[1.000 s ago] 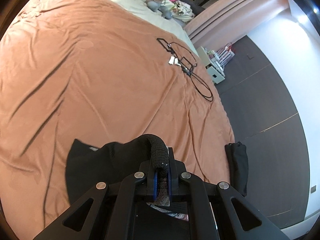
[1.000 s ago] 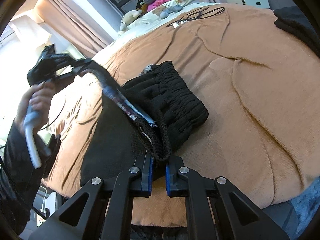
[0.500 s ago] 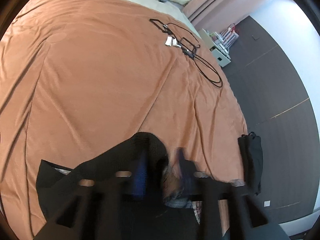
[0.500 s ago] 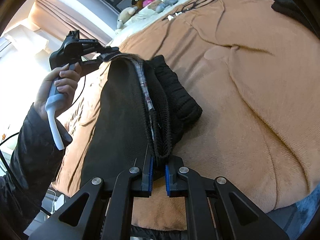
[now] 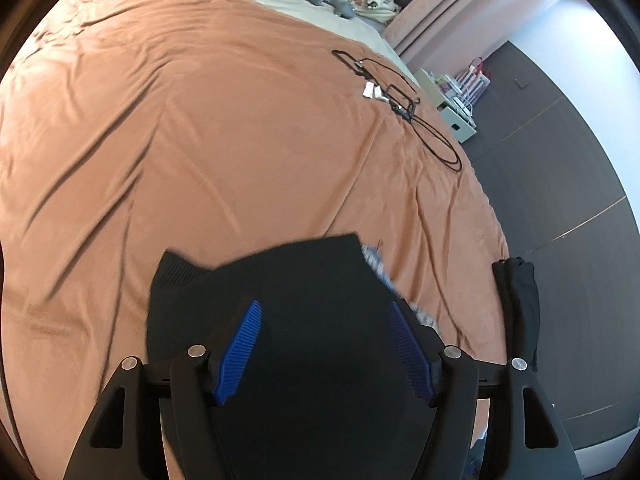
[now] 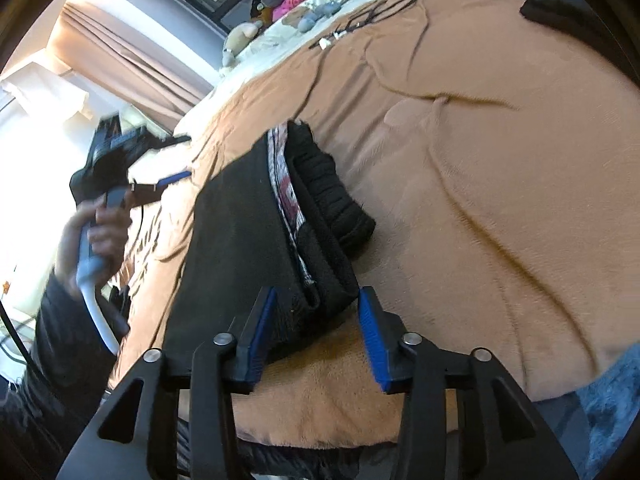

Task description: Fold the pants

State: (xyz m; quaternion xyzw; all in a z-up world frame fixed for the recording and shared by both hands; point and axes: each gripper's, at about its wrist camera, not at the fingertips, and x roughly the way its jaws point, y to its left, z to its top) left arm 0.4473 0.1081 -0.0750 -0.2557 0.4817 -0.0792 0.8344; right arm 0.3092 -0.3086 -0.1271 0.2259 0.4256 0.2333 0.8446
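Pants lie folded over on the bed near its edge — we've just let the fold drop. Our left gripper has just spread wide, the right gripper partway, cloth between unpressed. Next, we judge — regrip for another fold.

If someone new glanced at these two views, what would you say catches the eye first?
The folded black pants lying near the front edge of the wide orange-brown bed blanket, a patterned lining showing along the fold. Both grippers have just been opening: the left gripper spreads its blue pads above the cloth, and the right gripper straddles the pants' near corner without pressing it. Farther back, a coiled black cable lies on the blanket.
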